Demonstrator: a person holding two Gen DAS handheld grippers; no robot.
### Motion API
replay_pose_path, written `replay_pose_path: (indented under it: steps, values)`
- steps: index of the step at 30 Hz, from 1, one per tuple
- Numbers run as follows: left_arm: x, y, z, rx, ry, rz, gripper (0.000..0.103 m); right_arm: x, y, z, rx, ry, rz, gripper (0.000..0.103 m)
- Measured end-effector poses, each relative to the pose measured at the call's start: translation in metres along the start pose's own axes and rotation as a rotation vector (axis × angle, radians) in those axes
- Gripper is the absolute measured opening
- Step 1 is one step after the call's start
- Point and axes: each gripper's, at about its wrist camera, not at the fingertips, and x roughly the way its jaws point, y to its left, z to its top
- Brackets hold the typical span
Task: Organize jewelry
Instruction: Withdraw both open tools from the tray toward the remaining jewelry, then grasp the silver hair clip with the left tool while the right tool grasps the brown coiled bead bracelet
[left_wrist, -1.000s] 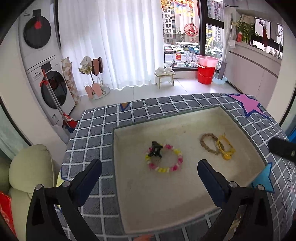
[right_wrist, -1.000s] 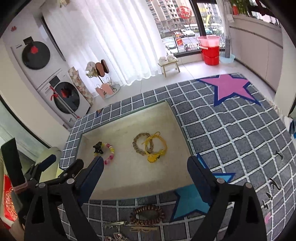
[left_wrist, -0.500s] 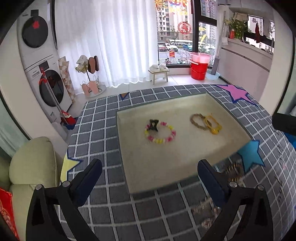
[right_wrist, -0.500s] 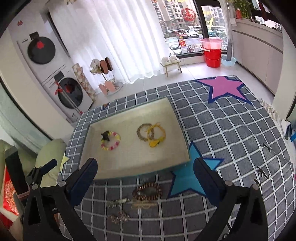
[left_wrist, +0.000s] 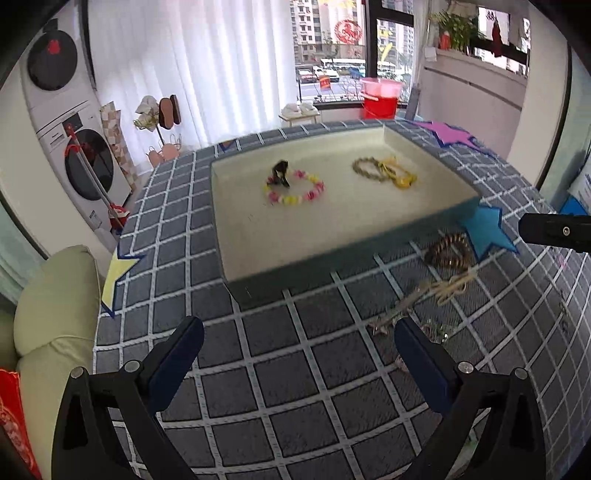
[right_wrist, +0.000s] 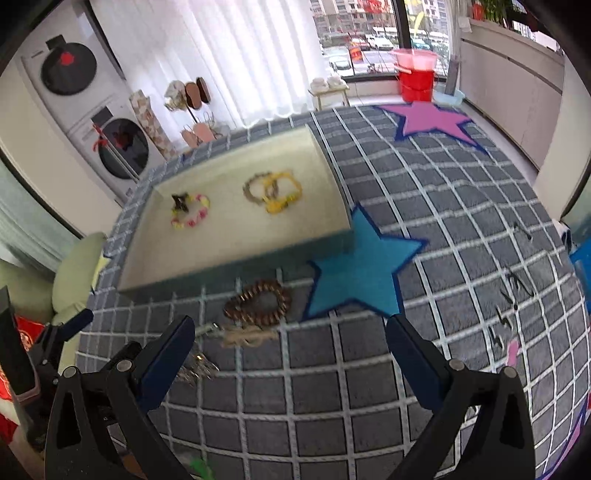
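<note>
While three bracelets lie in the tray (left_wrist: 424, 229), both the left gripper (left_wrist: 299, 354) and right gripper (right_wrist: 291, 347) hover wide open, empty, above the rug (right_wrist: 424, 369).

The left gripper (left_wrist: 297, 352) has black angular arms with dark blue finger pads (left_wrist: 175, 352) and silver screws at 7 and 5 o'clock. The right gripper (right_wrist: 291, 350) matches: black frame, navy pads (right_wrist: 168, 354), round silver screw heads.
</note>
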Motion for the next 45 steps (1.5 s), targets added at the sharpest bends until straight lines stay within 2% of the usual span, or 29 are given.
replay_pose_path:
  steps: [12,24,26,35,37,39,41,43,45]
  values:
    - [0.029,-0.009,-0.007,0.076,0.058,-0.013,0.103,0.025,-0.004,-0.002,-0.026,0.064,-0.057,0.103]
    - [0.043,-0.023,0.001,0.084,0.076,-0.035,0.103,0.056,0.003,0.008,-0.098,0.092,-0.1,0.103]
    - [0.044,-0.027,0.002,0.09,0.073,-0.036,0.103,0.06,0.006,0.01,-0.11,0.094,-0.102,0.099]
    - [0.047,-0.035,0.009,0.102,0.065,-0.038,0.103,0.068,0.02,0.019,-0.168,0.099,-0.069,0.067]
    - [0.047,-0.037,0.01,0.107,0.061,-0.043,0.103,0.071,0.024,0.019,-0.188,0.108,-0.072,0.052]
    - [0.046,-0.039,0.011,0.11,0.06,-0.057,0.103,0.071,0.027,0.019,-0.199,0.102,-0.075,0.048]
    - [0.044,-0.042,0.012,0.117,0.06,-0.069,0.096,0.071,0.027,0.018,-0.201,0.097,-0.071,0.037]
    - [0.043,-0.045,0.012,0.124,0.061,-0.091,0.088,0.071,0.026,0.018,-0.194,0.099,-0.061,0.017]
    - [0.04,-0.048,0.012,0.136,0.062,-0.106,0.079,0.069,0.023,0.017,-0.18,0.097,-0.059,0.015]
